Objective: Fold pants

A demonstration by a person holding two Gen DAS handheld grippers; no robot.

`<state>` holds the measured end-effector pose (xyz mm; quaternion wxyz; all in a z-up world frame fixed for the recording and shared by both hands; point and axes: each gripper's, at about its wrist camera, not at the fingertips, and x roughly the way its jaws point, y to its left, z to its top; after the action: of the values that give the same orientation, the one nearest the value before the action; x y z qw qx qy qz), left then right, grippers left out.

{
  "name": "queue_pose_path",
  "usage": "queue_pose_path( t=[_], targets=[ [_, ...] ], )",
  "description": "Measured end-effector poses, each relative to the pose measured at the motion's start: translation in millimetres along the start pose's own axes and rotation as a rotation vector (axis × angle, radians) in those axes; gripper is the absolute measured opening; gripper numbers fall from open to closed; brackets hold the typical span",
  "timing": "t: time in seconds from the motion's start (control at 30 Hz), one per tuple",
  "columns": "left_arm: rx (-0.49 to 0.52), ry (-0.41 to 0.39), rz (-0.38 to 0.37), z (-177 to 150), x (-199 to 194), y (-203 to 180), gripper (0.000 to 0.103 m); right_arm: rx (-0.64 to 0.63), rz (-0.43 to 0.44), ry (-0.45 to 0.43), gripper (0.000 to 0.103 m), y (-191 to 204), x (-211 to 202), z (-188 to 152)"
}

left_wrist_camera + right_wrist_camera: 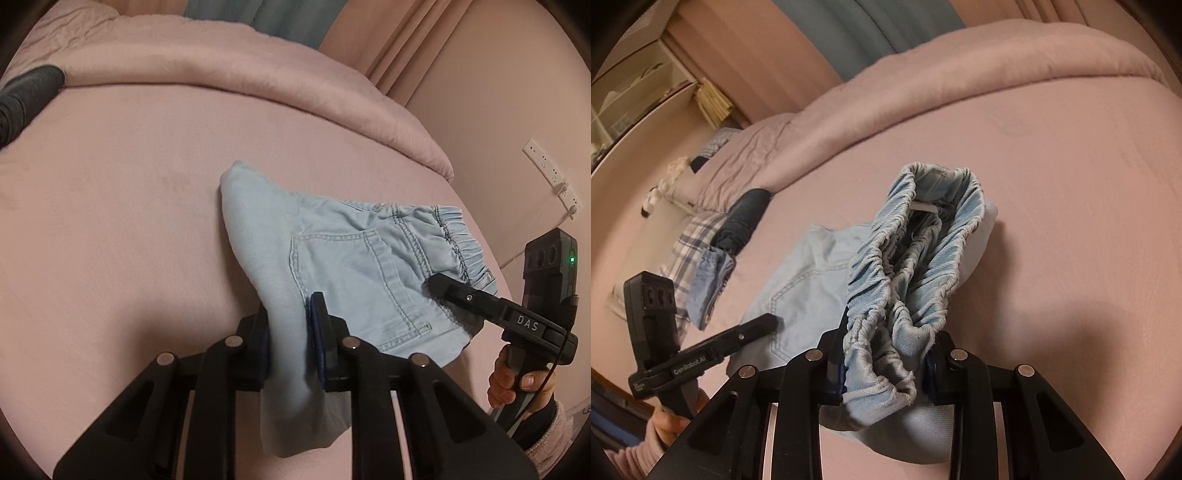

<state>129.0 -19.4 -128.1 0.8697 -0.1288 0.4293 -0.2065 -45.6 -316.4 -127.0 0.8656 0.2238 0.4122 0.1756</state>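
Observation:
Light blue denim pants (pixel 354 266) with an elastic waistband lie partly folded on the pink bed. My left gripper (pixel 290 343) is shut on the folded leg fabric at the pants' near edge. My right gripper (pixel 886 373) is shut on the gathered elastic waistband (pixel 916 258) and holds it bunched up off the bed. In the left wrist view the right gripper (pixel 439 286) reaches in from the right onto the waistband end. In the right wrist view the left gripper (pixel 768 321) rests on the pants' left side.
The pink bed sheet (pixel 129 221) spreads all around, with a rolled pink duvet (pixel 258 70) at the back. A dark rolled garment (pixel 746 218), plaid cloth (pixel 690 240) and another blue garment (pixel 709 284) lie at the left. A power strip (pixel 550 171) hangs on the right wall.

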Motion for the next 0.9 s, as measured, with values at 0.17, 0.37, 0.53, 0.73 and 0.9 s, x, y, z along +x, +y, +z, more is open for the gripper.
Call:
queue_pose_path(
  t=[0.17,0.37,0.53,0.73,0.9],
  targets=[
    [-0.013,-0.062,0.031,22,-16,14,0.018,-0.061,0.033,-0.026,0.032,24,15,20],
    [-0.019,-0.143,0.106,56,-30,45,0.018,-0.135,0.078,-0.06,0.032,58,49,55],
    [-0.072,-0.166,0.15,79,-24,85,0.018,-0.19,0.103,-0.083,0.032,82,83,81],
    [-0.101,-0.167,0.212,95,-4,123,0.019,-0.237,0.108,-0.075,0.032,95,127,96],
    [-0.132,-0.065,0.278,86,28,151,0.026,-0.207,0.042,0.049,0.033,79,170,90]
  ],
)
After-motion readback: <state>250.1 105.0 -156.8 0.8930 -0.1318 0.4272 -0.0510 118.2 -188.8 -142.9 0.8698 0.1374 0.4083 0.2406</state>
